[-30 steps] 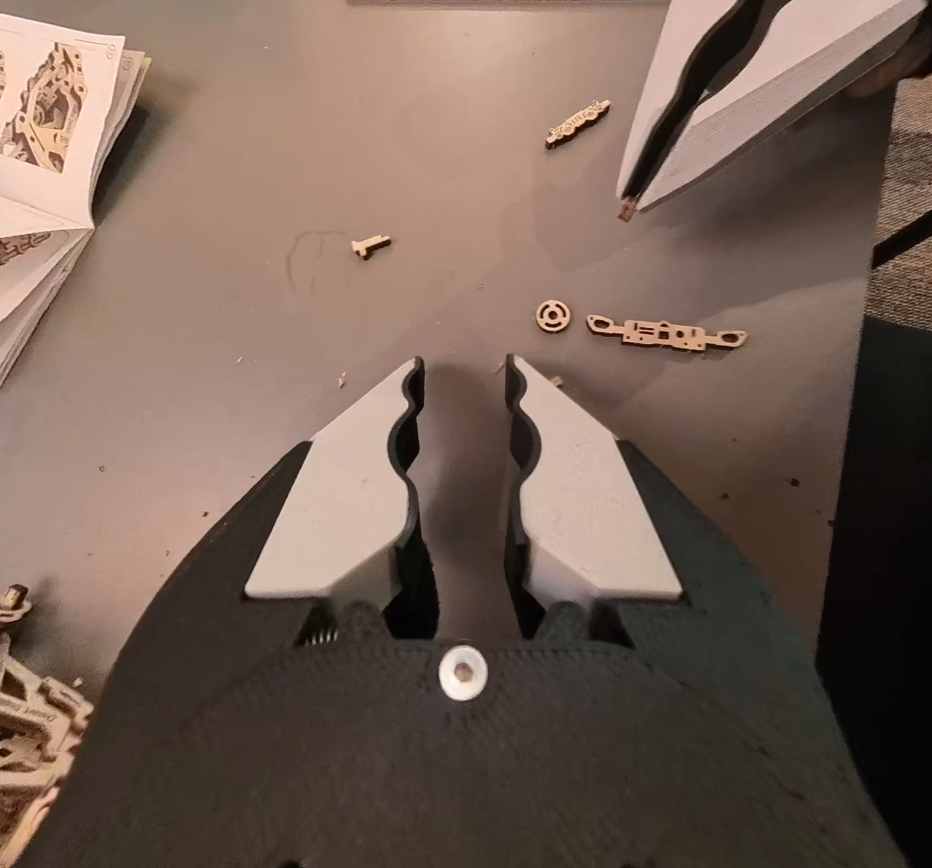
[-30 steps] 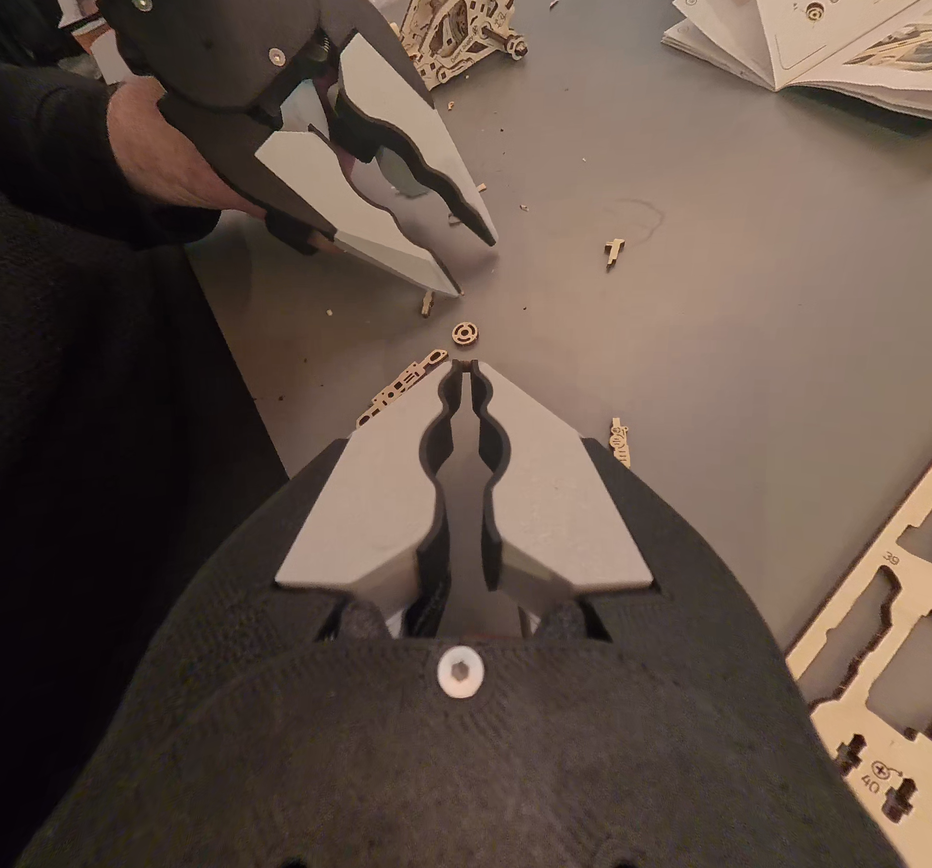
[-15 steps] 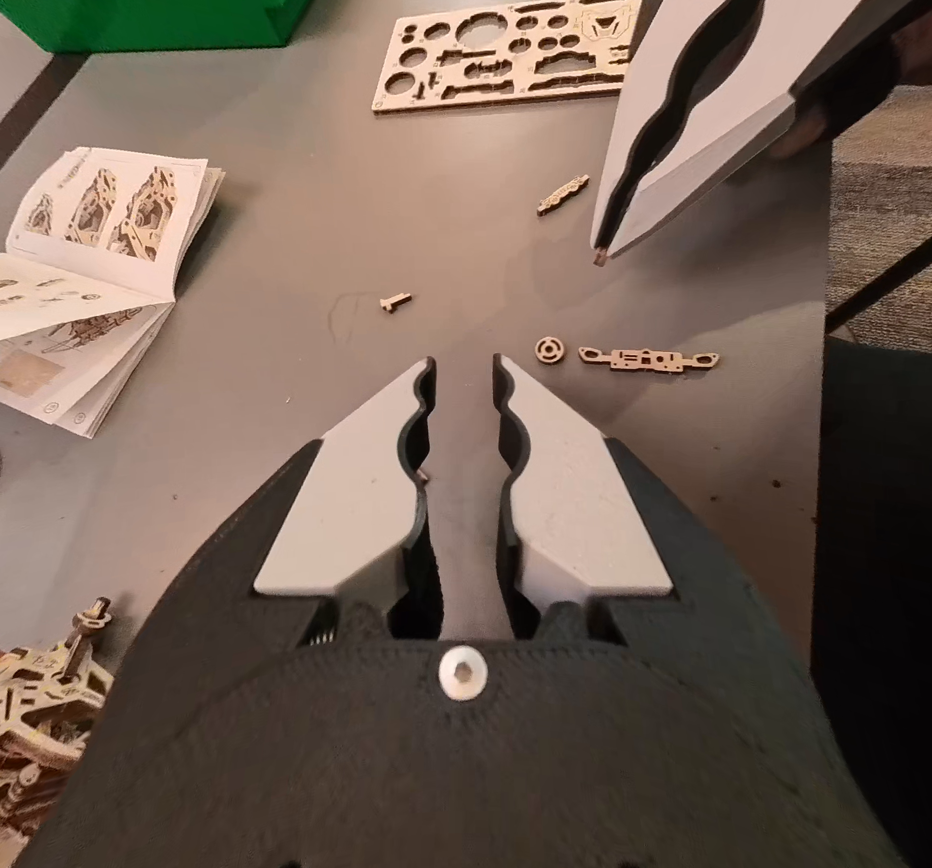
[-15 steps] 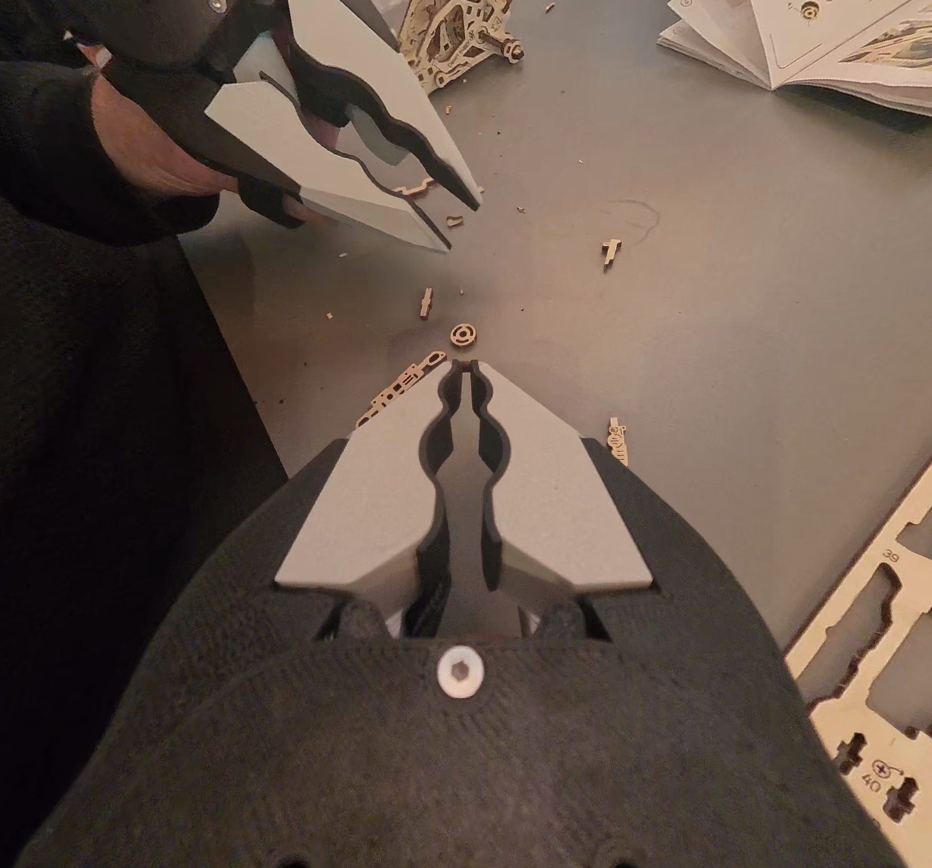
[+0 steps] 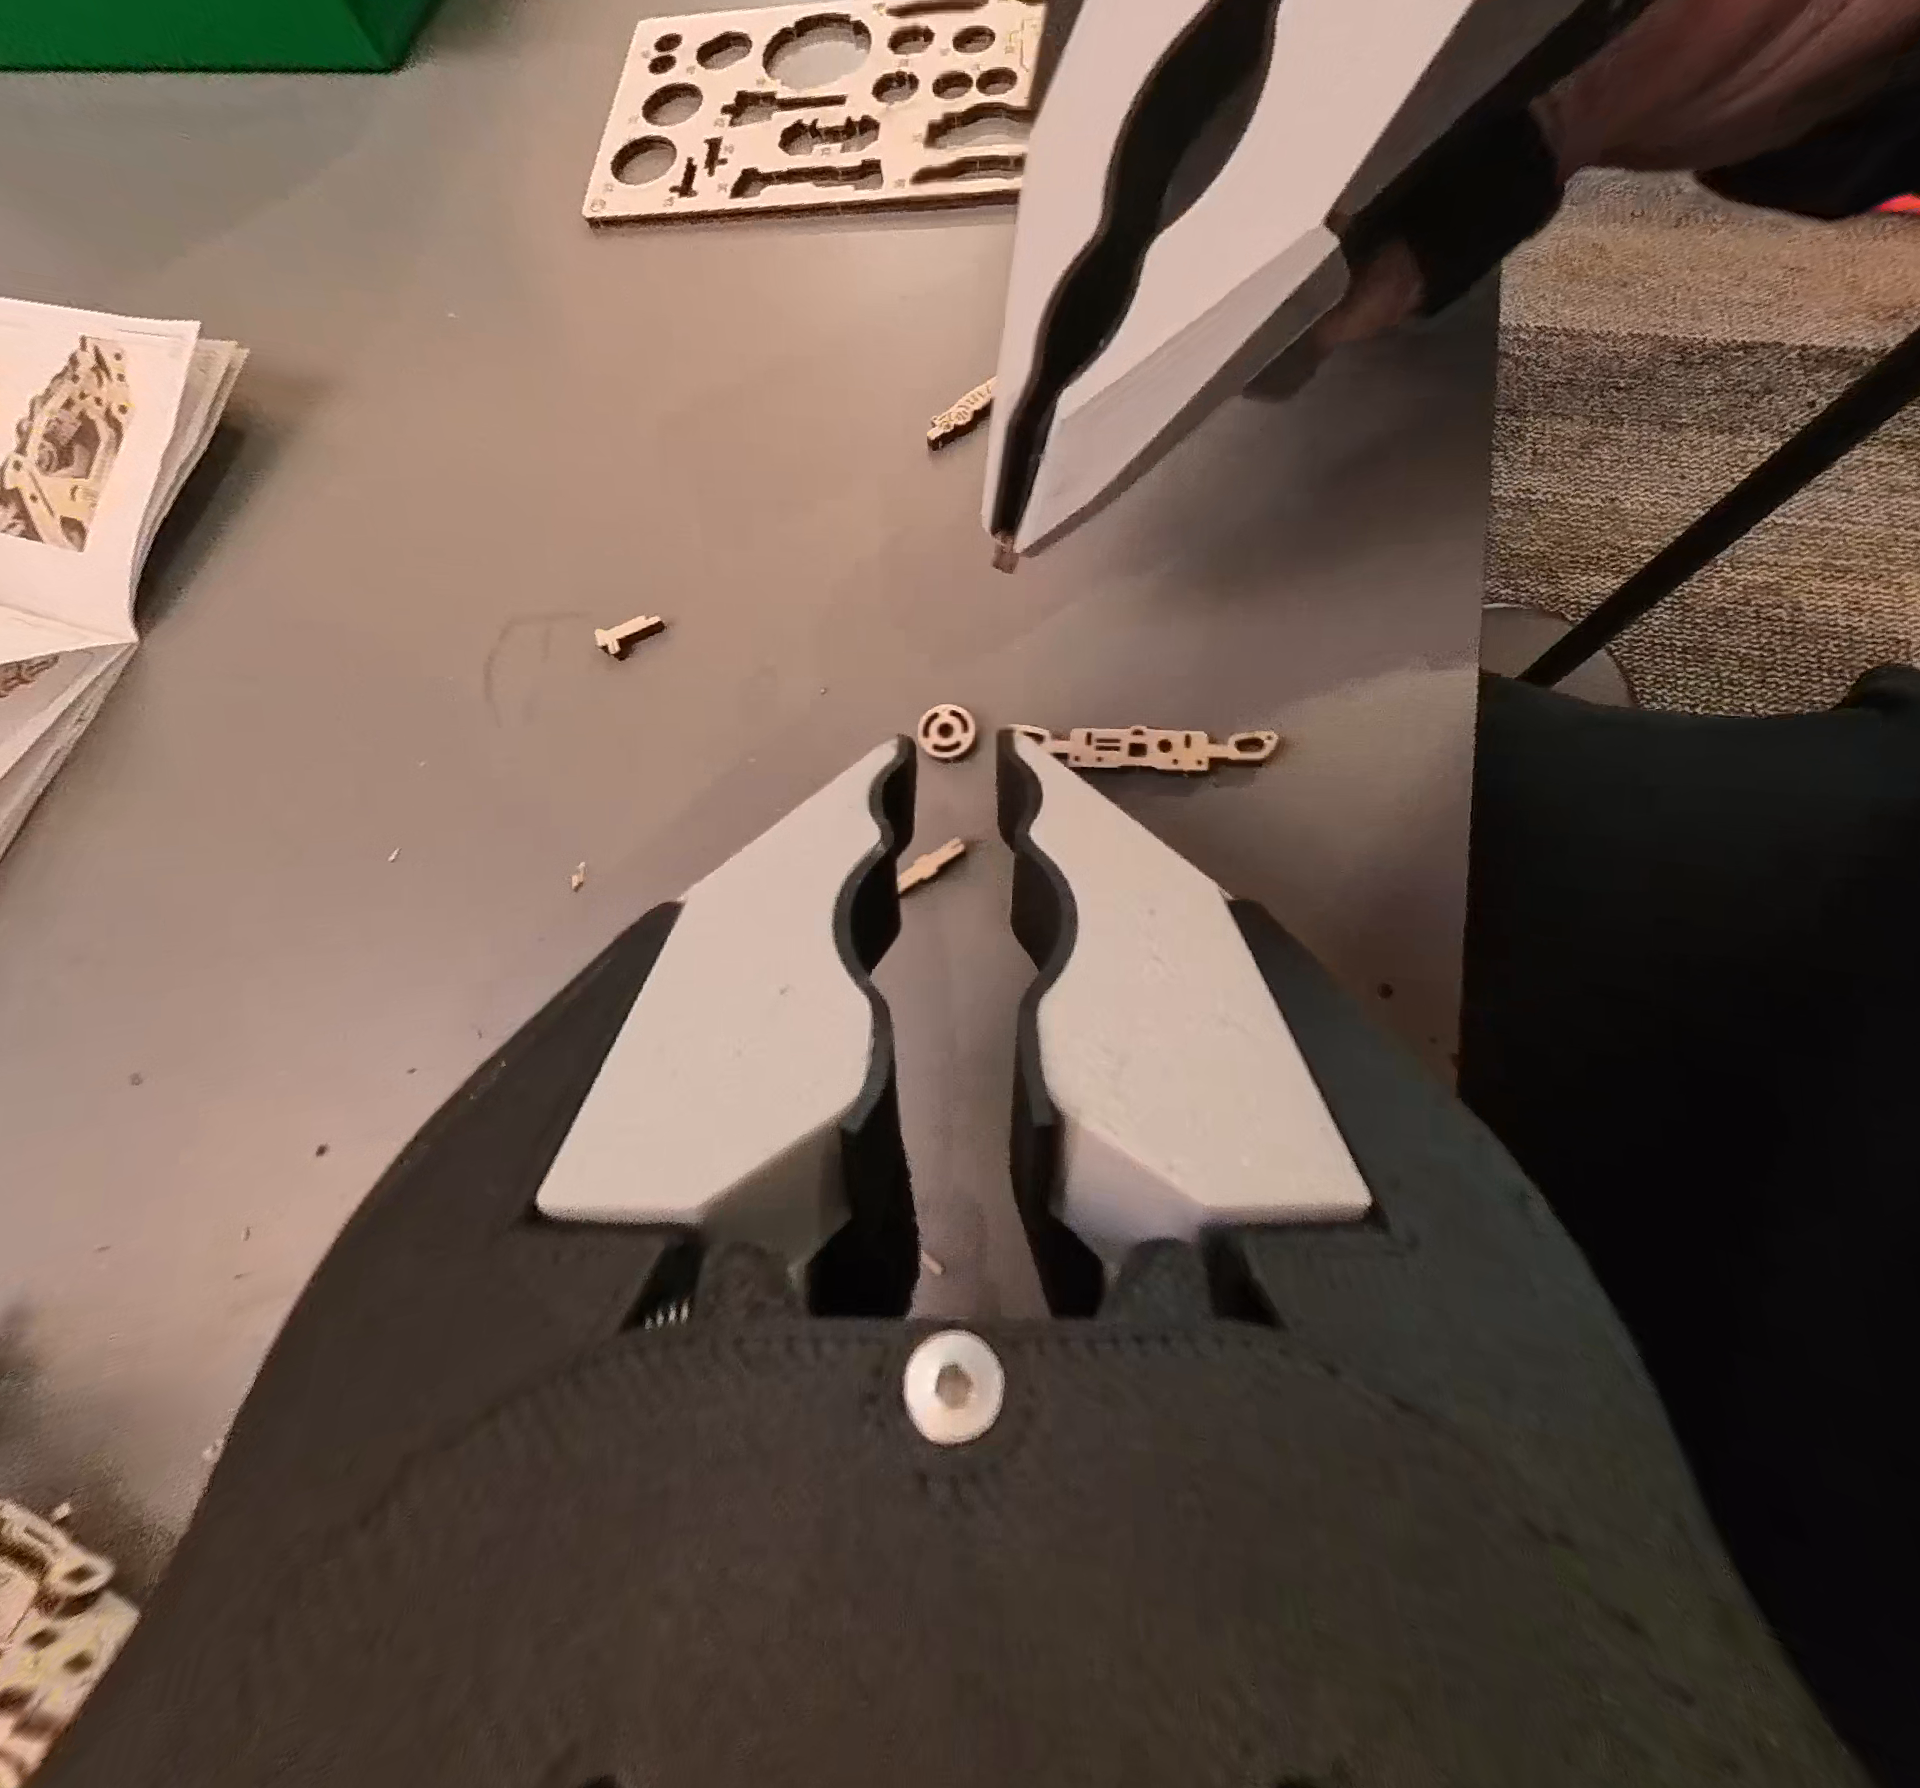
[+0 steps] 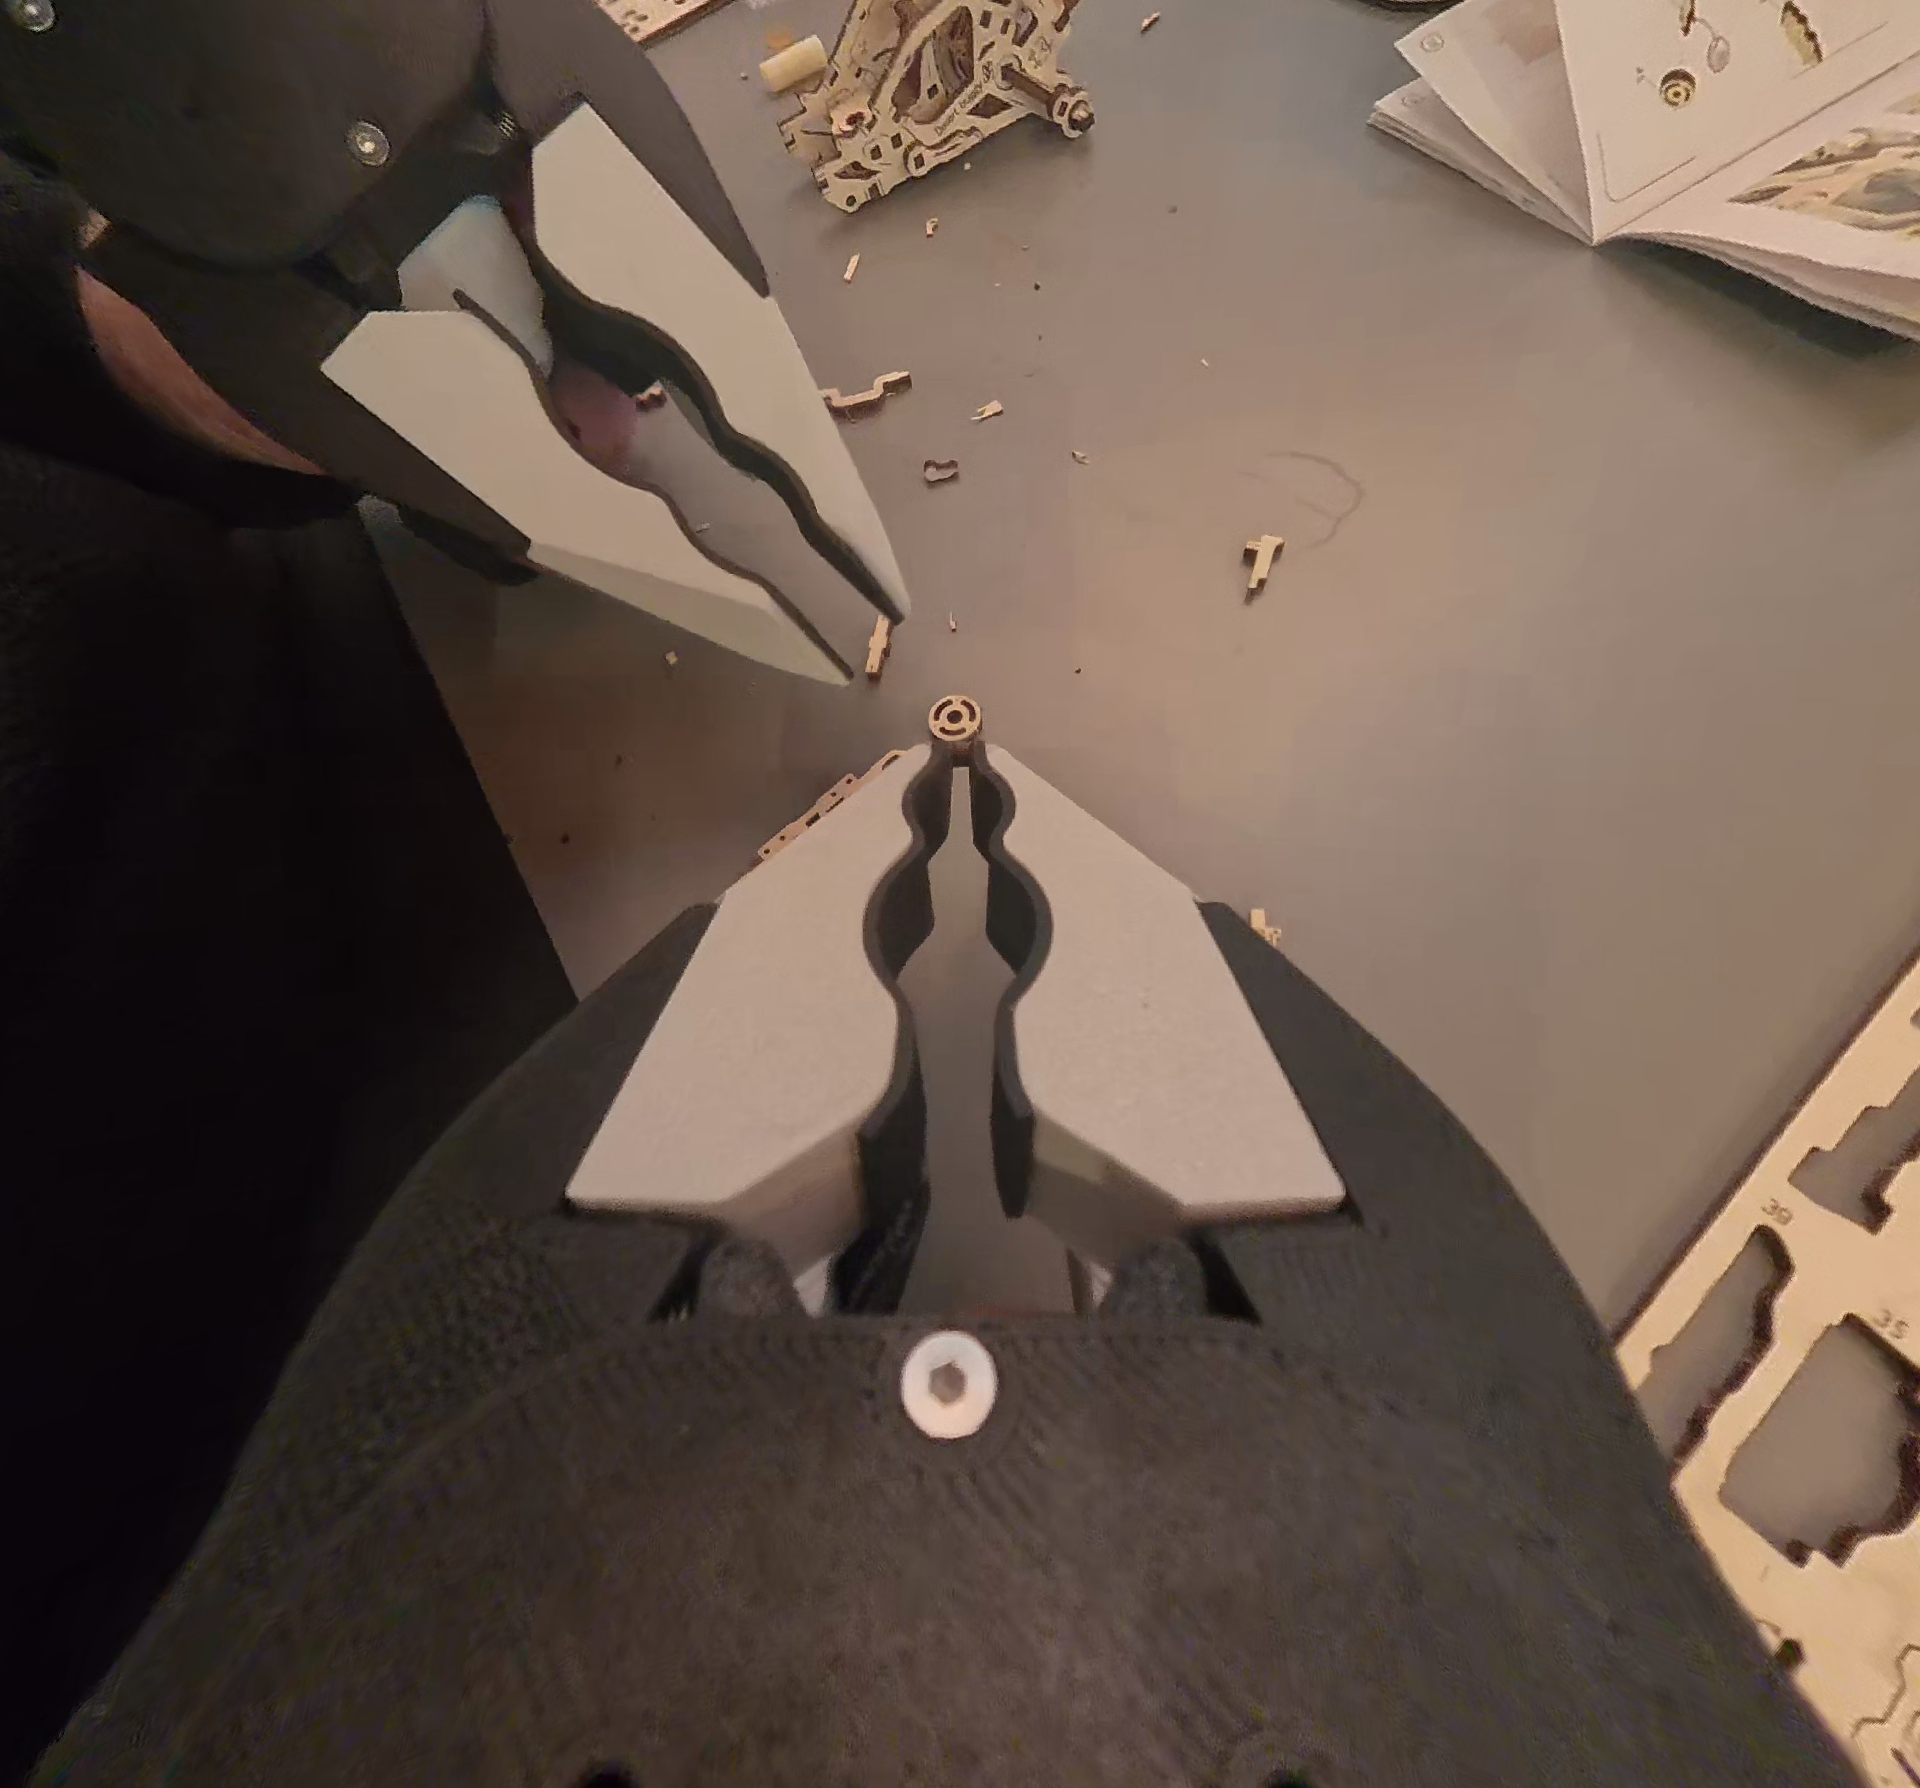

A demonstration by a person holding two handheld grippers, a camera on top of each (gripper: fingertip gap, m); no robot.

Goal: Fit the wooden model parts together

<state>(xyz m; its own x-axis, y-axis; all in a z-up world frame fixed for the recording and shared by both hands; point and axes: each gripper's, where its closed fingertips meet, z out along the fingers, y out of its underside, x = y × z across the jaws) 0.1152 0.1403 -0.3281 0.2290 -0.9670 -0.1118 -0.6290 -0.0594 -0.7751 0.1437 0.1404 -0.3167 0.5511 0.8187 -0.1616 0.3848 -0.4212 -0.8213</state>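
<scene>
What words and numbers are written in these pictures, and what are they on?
Wooden parts sheet: small numbers beside the cut-outs; I do not copy writing.
Open booklet: tiny print beside the drawings, too small to read.
Wooden model: any marks are too blurred to read.
</scene>
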